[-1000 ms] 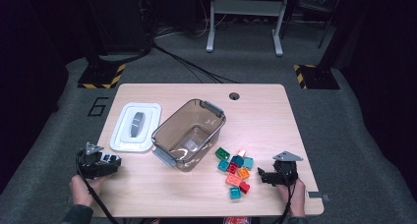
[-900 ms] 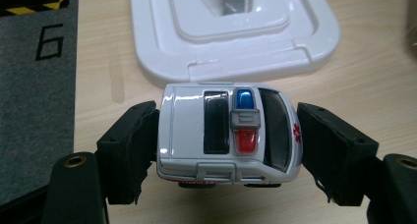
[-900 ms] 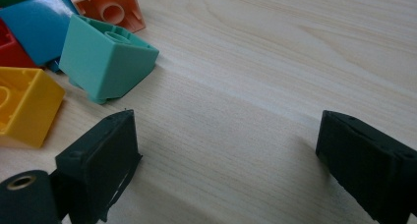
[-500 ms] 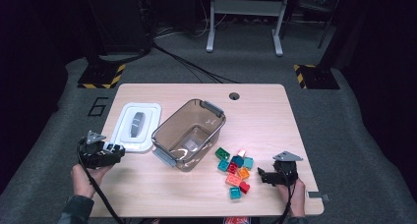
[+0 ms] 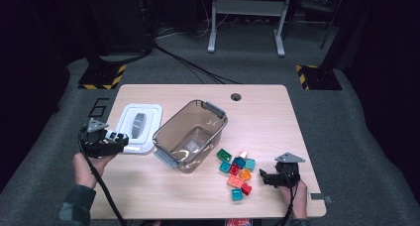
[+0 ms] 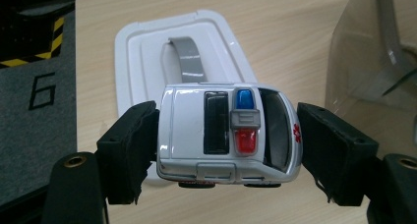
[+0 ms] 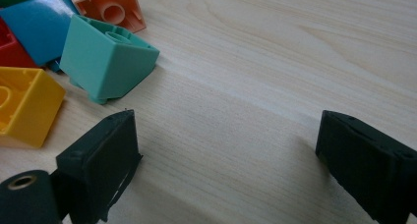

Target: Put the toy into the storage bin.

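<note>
A white toy car (image 6: 228, 133) with a blue and red light bar hangs above the table, and my left gripper (image 6: 228, 150) is shut on its two sides. In the high view my left gripper (image 5: 118, 138) sits at the table's left edge, over the near corner of a white lid (image 5: 140, 124). My right gripper (image 5: 265, 177) rests low at the front right, just right of a pile of coloured bricks (image 5: 237, 171). Its jaws stand open on bare wood in the right gripper view, my right gripper (image 7: 226, 150) holding nothing, with a teal brick (image 7: 105, 54) and a yellow brick (image 7: 24, 106) just beyond its left jaw.
A clear brown tub (image 5: 208, 132) with grey handles stands in the middle of the wooden table (image 5: 257, 117), between the lid and the bricks. Its wall (image 6: 373, 52) shows at the right of the left gripper view. Dark carpet surrounds the table.
My left gripper has risen with the toy car and moved toward the white lid. My right gripper has stayed put.
</note>
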